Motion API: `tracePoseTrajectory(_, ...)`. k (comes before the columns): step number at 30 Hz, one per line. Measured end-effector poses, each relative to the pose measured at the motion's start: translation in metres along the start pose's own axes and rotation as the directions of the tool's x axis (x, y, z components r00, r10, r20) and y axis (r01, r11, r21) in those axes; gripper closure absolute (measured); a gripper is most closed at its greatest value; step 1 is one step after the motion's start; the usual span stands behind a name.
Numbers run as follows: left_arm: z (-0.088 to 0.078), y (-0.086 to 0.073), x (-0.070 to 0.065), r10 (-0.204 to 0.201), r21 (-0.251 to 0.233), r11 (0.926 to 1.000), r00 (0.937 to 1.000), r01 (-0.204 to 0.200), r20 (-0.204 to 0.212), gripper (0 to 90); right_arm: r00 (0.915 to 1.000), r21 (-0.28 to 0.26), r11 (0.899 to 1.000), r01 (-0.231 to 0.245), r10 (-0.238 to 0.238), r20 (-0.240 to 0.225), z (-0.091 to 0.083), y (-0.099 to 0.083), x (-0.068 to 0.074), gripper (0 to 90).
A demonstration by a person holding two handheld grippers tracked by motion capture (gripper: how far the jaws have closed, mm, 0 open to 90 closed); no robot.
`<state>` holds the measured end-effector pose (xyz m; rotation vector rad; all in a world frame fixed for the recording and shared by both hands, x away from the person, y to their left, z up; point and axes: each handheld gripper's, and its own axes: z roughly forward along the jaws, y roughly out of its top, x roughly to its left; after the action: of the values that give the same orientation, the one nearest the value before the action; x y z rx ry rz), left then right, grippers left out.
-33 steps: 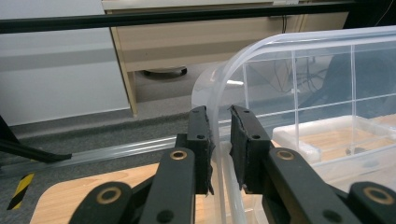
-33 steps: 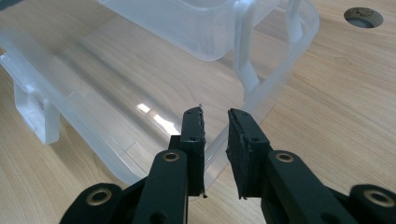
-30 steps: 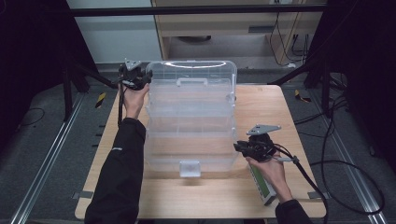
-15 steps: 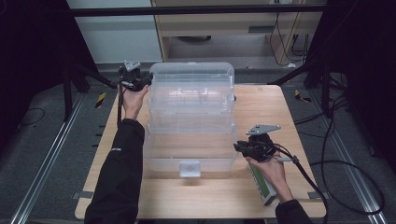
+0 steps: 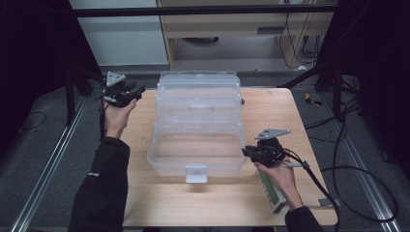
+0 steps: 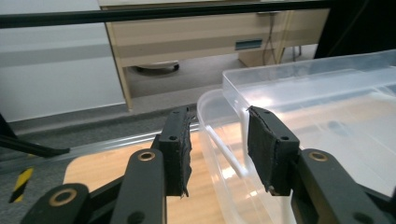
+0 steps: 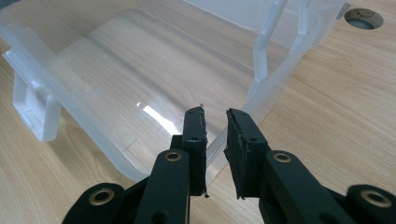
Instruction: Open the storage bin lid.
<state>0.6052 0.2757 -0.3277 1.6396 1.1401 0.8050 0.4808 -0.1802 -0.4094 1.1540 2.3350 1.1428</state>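
A clear plastic tiered box (image 5: 198, 111) stands spread open in the middle of the wooden table (image 5: 270, 111), its trays stepped back from a low front tray with a latch (image 5: 196, 173). My left gripper (image 5: 137, 92) hovers off the box's far left corner; its jaws have just been opening, and in the left gripper view the left gripper (image 6: 217, 140) is open with nothing between its pads, the box's rim (image 6: 317, 107) lying just beyond. My right gripper (image 5: 247, 152) is at the front tray's right rim, and in the right gripper view the right gripper (image 7: 215, 126) has the thin clear wall (image 7: 140, 70) between its nearly closed pads.
A round cable hole (image 7: 363, 17) is cut in the tabletop beyond the box. A wooden cabinet (image 5: 232, 29) stands behind the table. Cables (image 5: 358, 183) trail over the floor at the right, and metal rails (image 5: 43, 179) run along the left.
My left gripper has let go of the box's far left corner, opened its jaws and drawn away to the left. The right gripper has stayed at the front tray's rim.
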Motion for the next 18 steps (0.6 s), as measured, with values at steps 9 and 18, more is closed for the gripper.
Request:
tracePoseTrajectory(9,-0.042,-0.024,-0.009,0.034,0.053,0.9979,0.9977,-0.037,0.059,58.5,0.9999,0.004,1.0,-0.007,0.007,-0.008,0.0,0.001,-0.001,77.6)
tracePoseTrajectory(18,-0.069,-0.055,-0.023,0.051,0.097,0.9933,0.9917,-0.062,0.118,63.2,0.9998,0.019,1.0,-0.018,0.018,-0.012,0.0,0.002,-0.002,77.3)
